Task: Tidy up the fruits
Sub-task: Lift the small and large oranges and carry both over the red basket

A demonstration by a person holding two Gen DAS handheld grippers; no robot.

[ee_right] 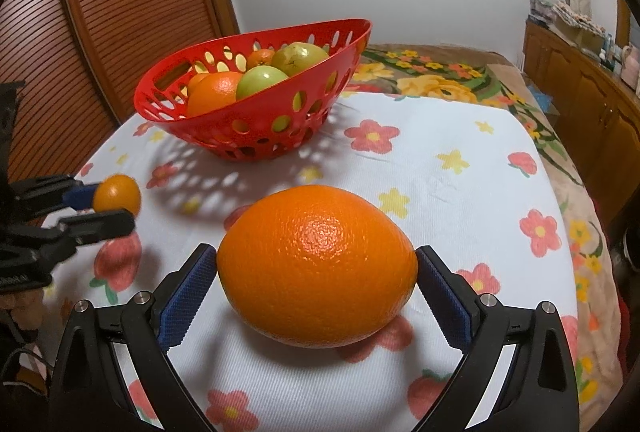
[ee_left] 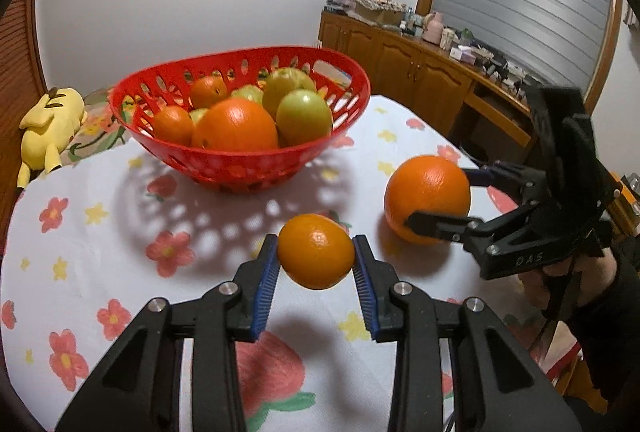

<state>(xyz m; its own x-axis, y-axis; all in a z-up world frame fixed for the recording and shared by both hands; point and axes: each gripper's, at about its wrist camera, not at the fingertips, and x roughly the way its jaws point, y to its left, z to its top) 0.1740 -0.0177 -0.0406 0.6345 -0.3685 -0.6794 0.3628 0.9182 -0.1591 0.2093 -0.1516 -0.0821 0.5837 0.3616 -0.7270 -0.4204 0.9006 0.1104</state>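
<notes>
- Clearly spreading under everything, a flower-print desk (ee_left: 120,200), bearing the red basket (ee_left: 240,168) at its far middle.
- Already holding several oranges and green fruits, that basket, lying straight ahead of and beyond both grippers.
- Resting on the cloth at the right, the large orange (ee_right: 316,264), long axis running across the jaws.
- Bracketing that large orange, the right gripper (ee_right: 316,272), blue pads touching or nearly touching either end; firm pinch or not, hard to tell.
- Hanging clear of the cloth, judging by the shadow below, the small orange (ee_left: 316,251), clamped in the left gripper (ee_left: 316,260).
- Sitting nearer the basket, seemingly, the left load, so probably needing only a forward carry over the near rim; still grounded, the right load.
</notes>
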